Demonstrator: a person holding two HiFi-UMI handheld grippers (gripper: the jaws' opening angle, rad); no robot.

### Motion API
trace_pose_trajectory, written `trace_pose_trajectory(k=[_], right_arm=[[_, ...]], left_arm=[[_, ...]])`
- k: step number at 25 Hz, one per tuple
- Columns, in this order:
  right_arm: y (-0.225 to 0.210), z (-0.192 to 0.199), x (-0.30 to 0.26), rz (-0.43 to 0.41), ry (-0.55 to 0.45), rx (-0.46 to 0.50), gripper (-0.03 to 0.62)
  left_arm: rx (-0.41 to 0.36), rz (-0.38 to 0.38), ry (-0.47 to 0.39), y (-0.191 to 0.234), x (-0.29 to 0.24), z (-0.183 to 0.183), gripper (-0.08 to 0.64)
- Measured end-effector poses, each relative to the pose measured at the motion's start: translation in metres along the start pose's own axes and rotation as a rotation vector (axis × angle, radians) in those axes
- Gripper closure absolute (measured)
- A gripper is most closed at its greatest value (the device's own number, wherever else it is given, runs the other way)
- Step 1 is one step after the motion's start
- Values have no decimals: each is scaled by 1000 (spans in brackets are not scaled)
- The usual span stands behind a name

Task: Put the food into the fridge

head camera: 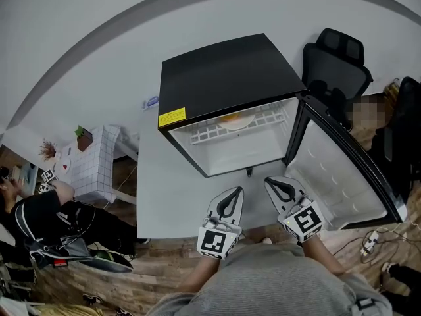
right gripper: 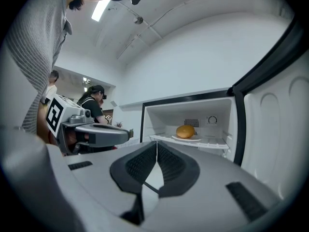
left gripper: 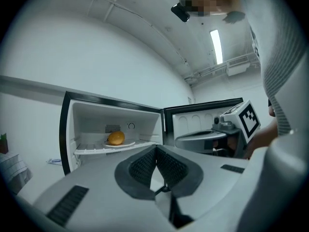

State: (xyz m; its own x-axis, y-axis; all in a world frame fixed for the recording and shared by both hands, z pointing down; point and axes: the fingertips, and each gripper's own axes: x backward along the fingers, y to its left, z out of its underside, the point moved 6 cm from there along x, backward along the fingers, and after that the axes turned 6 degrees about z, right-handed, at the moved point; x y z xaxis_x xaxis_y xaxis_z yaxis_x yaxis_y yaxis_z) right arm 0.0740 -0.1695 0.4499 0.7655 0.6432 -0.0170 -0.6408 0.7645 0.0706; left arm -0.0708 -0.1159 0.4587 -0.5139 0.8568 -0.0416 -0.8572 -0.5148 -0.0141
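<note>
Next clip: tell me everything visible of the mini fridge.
The fridge is a small black box with a white interior, standing upright on the pale table. A yellow sticker sits on its top near the front left corner. Its door is swung wide open to the right, showing a white moulded liner. Inside, a white wire shelf carries a plate with a round orange food item; the back wall has a dial.

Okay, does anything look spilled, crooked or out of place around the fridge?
Nothing stands out. The round orange food sits on a white plate on the wire shelf of the small black fridge; only its door stands open.
</note>
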Motion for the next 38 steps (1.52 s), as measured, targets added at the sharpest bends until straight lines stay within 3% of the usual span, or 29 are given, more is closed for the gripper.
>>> trace_pose_trajectory(k=[5,11,38], right_arm=[[2,0,0,-15,2,0,580],[1,0,1,-17,9,6,580],[-4,-3,7,-18,10,23,580]], left_arm=[[21,-24,45,2,5,1,549],[-29,-28,-50,6,-2,-10,549],[-30,-20,-29,3,-7,-8,549]])
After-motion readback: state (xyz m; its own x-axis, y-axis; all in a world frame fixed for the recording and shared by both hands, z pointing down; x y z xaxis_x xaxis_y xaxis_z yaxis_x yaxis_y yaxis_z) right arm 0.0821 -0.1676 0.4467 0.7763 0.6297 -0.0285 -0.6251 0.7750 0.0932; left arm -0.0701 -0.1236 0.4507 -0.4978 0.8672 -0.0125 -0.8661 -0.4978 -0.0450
